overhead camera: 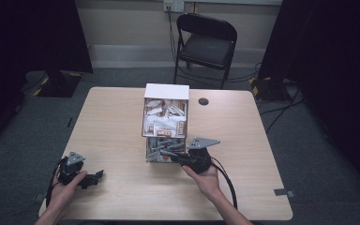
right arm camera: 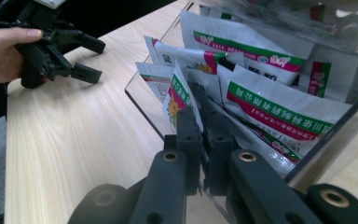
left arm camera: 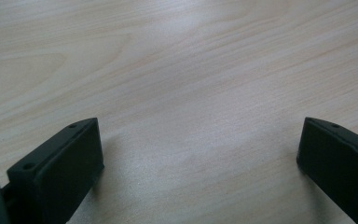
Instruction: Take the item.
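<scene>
- Right gripper (right arm camera: 200, 126): jaws closed on a sachet (right arm camera: 179, 100) at the near end of the clear box (overhead camera: 165, 123), inside its front compartment.
- Left gripper (overhead camera: 93, 178): jaws open, holding nothing, resting on the bare table (overhead camera: 117, 122) well apart from the box; also seen far off in the right gripper view (right arm camera: 86, 58).
- Risk: the sachets stand packed against one another, so lifting the pinched one may drag a neighbour (right arm camera: 205, 58) out with it.
- Risk: the grip looks to be on a thin edge only; the sachet may slip free.
- Risk: with nothing bracing it, the box may shift or tip under the pull.
- Count: two grippers, one box with two compartments; sachets number at least five in front, the exact total cannot be told.
- Also: one chair (overhead camera: 205, 44) beyond the table.
</scene>
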The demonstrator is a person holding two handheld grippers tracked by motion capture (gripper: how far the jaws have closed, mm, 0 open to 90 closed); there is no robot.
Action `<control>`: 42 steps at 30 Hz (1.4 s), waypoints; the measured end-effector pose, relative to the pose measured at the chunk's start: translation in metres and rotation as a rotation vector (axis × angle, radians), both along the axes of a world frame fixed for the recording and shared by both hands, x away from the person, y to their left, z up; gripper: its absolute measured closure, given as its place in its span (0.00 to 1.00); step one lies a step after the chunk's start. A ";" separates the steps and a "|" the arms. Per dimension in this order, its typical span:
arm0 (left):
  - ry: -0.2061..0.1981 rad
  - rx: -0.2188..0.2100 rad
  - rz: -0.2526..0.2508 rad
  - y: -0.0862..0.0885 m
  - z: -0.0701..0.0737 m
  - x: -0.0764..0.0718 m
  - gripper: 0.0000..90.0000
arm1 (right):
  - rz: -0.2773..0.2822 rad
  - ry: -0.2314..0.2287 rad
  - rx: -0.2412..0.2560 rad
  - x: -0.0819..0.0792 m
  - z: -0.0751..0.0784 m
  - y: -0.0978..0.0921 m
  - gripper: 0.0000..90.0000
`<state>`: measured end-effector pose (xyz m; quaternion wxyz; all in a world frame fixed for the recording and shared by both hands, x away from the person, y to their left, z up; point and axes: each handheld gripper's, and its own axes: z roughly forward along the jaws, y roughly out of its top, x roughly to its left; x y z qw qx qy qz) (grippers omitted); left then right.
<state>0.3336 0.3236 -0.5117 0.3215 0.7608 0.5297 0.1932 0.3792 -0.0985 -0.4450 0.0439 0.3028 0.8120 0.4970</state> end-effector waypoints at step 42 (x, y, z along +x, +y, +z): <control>0.000 0.000 0.000 0.000 0.000 0.000 0.00 | 0.051 -0.054 0.075 -0.016 0.039 -0.007 1.00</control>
